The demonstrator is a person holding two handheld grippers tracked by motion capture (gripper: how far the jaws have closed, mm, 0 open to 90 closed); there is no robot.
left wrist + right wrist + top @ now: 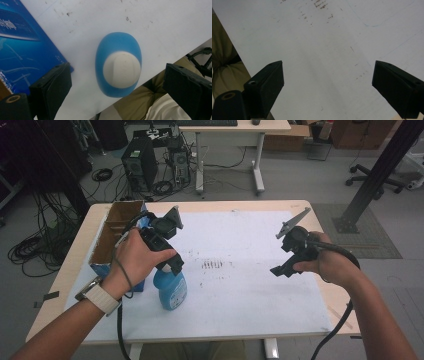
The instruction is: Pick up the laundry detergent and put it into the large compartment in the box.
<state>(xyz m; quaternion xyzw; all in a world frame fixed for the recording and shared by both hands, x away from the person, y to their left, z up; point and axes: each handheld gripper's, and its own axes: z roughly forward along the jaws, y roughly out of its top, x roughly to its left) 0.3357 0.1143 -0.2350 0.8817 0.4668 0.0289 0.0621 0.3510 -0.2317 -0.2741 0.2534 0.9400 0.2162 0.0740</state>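
Bottle (118, 65) stands upright straight below the left claw (117, 96), cap between its wide jaws; right claw (328, 90), also wide, hangs far off at 3 o'clock

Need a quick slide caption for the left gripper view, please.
Open left claw poised directly above the upright blue bottle with white cap, beside the blue box.

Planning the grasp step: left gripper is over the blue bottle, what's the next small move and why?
Probably lower the left gripper straight down and close on the blue bottle. Its jaws stand wide open either side of the white cap, seen from above and roughly centred, touching nothing. The bottle stands upright beside the cardboard box.
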